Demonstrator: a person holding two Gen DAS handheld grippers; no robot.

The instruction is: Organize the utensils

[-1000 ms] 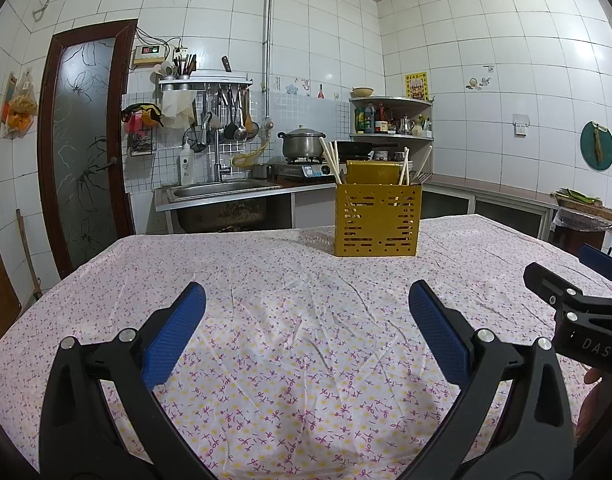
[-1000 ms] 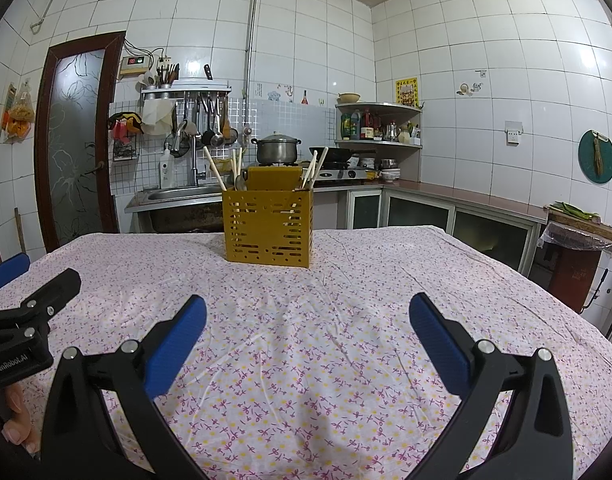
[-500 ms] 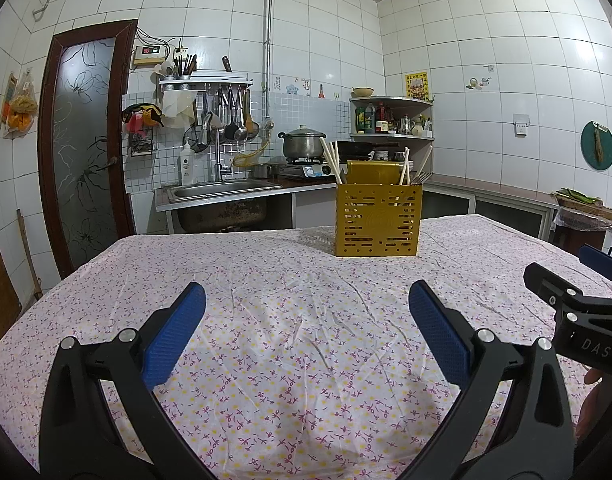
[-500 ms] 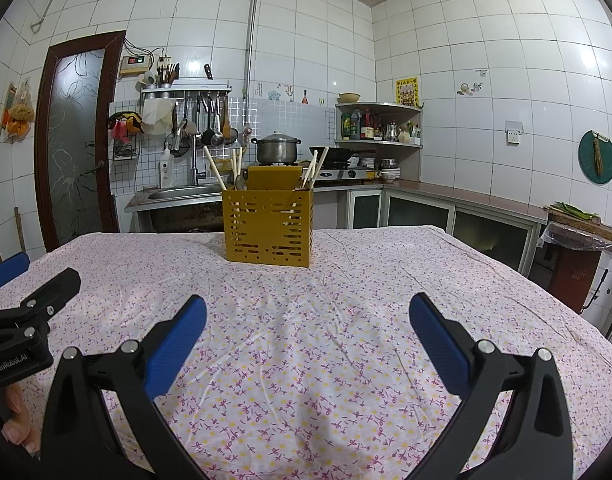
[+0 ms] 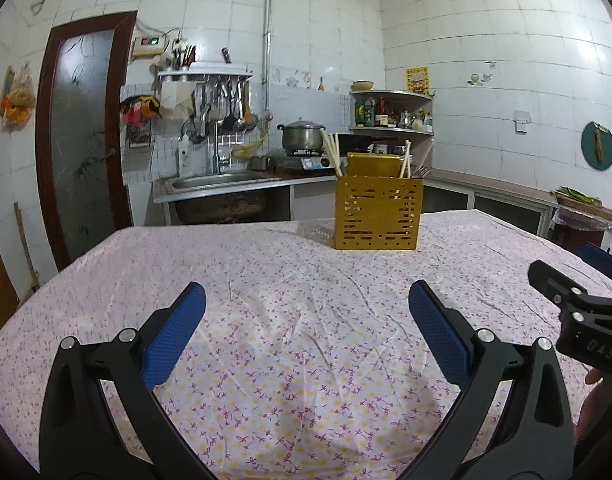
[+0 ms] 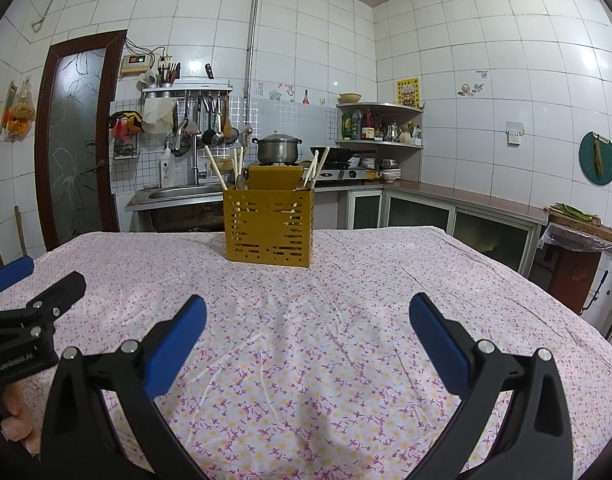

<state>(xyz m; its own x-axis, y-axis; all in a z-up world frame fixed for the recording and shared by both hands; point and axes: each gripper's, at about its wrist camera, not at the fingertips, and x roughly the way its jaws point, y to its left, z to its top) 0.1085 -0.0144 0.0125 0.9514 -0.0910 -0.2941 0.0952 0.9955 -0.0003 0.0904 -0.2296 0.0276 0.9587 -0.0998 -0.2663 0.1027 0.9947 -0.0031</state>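
A yellow perforated utensil holder stands upright on the far side of the table, also in the right wrist view. Chopsticks and a spoon stick up out of it. My left gripper is open and empty, low over the tablecloth, well short of the holder. My right gripper is open and empty at the same distance. Each gripper shows at the edge of the other's view, the right one and the left one.
The table carries a pink flowered cloth. Behind it are a sink counter, a pot on a stove, a corner shelf with bottles and a brown door. A covered bin stands to the right.
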